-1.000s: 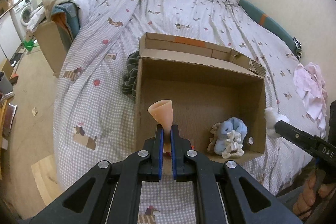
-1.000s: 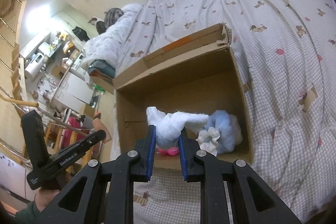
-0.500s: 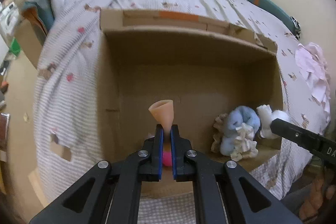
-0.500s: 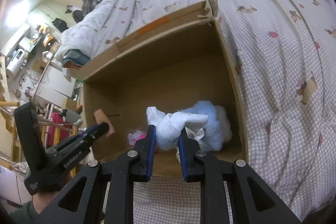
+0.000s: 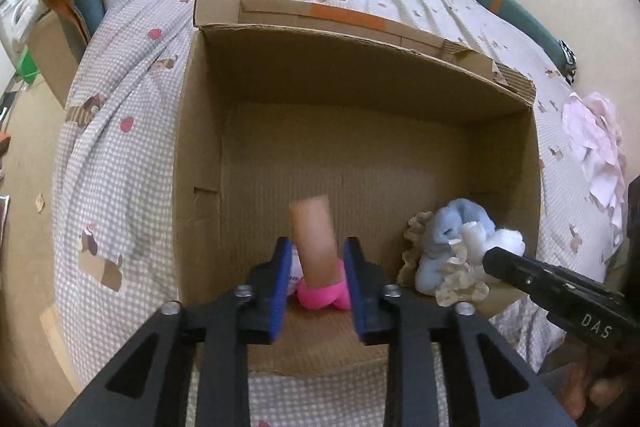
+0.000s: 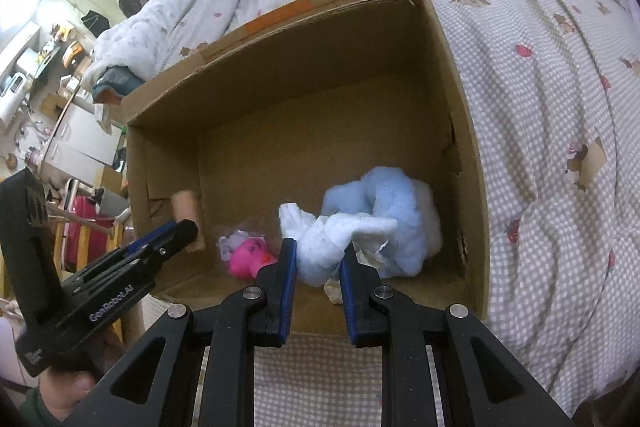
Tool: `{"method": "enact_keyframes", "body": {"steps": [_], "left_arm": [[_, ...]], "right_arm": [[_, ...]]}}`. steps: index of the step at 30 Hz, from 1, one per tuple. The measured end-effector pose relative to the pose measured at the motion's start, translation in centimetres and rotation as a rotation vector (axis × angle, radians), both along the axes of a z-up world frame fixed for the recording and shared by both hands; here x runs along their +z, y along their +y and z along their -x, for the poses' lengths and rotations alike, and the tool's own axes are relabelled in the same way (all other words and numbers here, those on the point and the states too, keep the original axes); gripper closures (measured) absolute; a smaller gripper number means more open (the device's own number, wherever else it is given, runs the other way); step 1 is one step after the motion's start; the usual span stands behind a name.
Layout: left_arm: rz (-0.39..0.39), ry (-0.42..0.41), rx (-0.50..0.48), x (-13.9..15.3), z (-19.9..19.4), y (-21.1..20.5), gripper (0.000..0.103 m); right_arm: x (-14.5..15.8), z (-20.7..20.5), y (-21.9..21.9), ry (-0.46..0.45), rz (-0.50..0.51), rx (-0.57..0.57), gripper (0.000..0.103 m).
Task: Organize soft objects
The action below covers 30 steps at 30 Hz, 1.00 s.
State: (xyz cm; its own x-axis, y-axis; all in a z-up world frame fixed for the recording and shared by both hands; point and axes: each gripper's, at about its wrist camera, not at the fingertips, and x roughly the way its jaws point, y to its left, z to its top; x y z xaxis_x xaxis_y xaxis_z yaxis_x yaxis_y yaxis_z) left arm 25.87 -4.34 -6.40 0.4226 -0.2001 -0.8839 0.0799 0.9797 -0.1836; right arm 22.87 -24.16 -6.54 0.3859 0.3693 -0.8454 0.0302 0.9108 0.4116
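My left claw [image 5: 316,259] is spread around the peach toy [image 5: 314,231] inside the cardboard box [image 5: 192,163]; right claw [image 6: 318,263] pinches a white cloth [image 6: 332,239] there too.

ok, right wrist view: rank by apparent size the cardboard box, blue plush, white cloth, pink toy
1. cardboard box
2. blue plush
3. white cloth, nearer the camera, so its gap to the plush is unsure
4. pink toy
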Motion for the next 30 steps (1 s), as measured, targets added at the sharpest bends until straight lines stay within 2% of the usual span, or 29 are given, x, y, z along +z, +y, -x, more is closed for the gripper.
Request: {"method": "enact_keyframes", "body": {"steps": [2, 3, 4, 10, 14, 16, 17, 18, 19, 23, 26, 29, 30], "left_arm": [[-0.004, -0.015, 0.004, 0.4, 0.1, 0.0, 0.061], [-0.006, -0.025, 0.007, 0.6, 0.2, 0.0, 0.047], [-0.004, -0.044, 0.010, 1.0, 0.5, 0.1, 0.039], [-0.050, -0.076, -0.007, 2.0, 1.2, -0.1, 0.038], [-0.091, -0.106, 0.030, 2.5, 1.8, 0.4, 0.038], [-0.109, -0.125, 0.055, 2.9, 2.1, 0.8, 0.038], [-0.119, -0.138, 0.066, 3.2, 2.3, 1.0, 0.038], [-0.125, -0.143, 0.070, 3.3, 2.3, 1.3, 0.038], [-0.119, -0.151, 0.065, 3.5, 2.6, 1.5, 0.037], [-0.117, -0.194, 0.060, 4.5, 3.7, 2.4, 0.027], [-0.080, -0.219, 0.082, 5.5, 4.7, 3.5, 0.022], [-0.063, -0.228, 0.102, 5.9, 5.8, 4.2, 0.011], [-0.058, -0.232, 0.106, 6.1, 6.2, 4.3, 0.007]], "right_arm": [[0.1, 0.1, -0.1, 0.000, 0.000, -0.003, 0.081], [0.1, 0.1, -0.2, -0.001, 0.001, -0.004, 0.081], [0.1, 0.2, -0.2, -0.003, 0.003, -0.005, 0.081], [0.3, 0.7, -0.6, -0.023, 0.008, -0.012, 0.081], [0.7, 0.7, -1.0, -0.043, -0.003, -0.041, 0.076], [1.1, 0.9, -1.3, -0.061, -0.010, -0.053, 0.071], [1.3, 1.0, -1.4, -0.070, -0.012, -0.058, 0.063], [1.5, 1.1, -1.6, -0.081, -0.015, -0.065, 0.048], [1.8, 1.3, -1.8, -0.096, -0.019, -0.077, 0.042], [2.9, 1.7, -2.3, -0.141, -0.041, -0.104, 0.039], [3.9, 2.2, -2.4, -0.178, -0.043, -0.105, 0.026], [5.0, 2.9, -2.2, -0.215, -0.029, -0.093, 0.023], [5.3, 3.2, -2.1, -0.230, -0.025, -0.086, 0.018]]}}
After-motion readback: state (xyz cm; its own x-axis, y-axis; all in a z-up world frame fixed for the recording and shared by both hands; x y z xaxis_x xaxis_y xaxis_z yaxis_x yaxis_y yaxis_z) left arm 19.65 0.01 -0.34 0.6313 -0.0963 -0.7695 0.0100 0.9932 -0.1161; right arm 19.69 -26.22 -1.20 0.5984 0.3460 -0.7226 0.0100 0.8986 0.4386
